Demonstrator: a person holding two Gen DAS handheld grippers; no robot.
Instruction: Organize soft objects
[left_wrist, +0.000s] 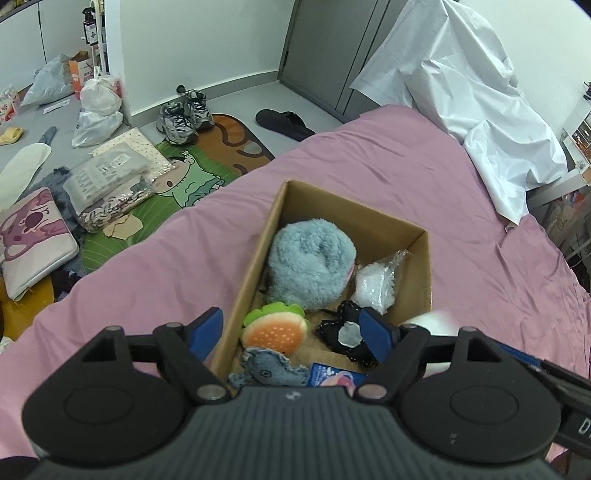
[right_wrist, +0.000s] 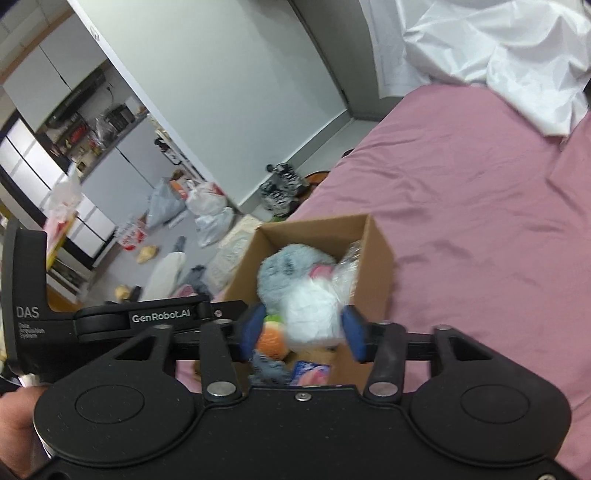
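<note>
The open brown cardboard box (left_wrist: 417, 236) on the pink bedsheet (left_wrist: 369, 166) already holds most of the soft things: a fluffy grey-blue plush (left_wrist: 310, 266), a burger-shaped plush (left_wrist: 275, 330), a small denim whale (left_wrist: 267, 371), a black dotted fabric piece (left_wrist: 345, 332) and a clear crinkled bag (left_wrist: 375, 284). The left gripper (left_wrist: 295, 328) hangs spread and empty over the box. The right gripper (right_wrist: 301, 328) brackets a blurred white plush (right_wrist: 312, 317) above the box; its pads seem clear of it. No other soft items show on the bed.
</note>
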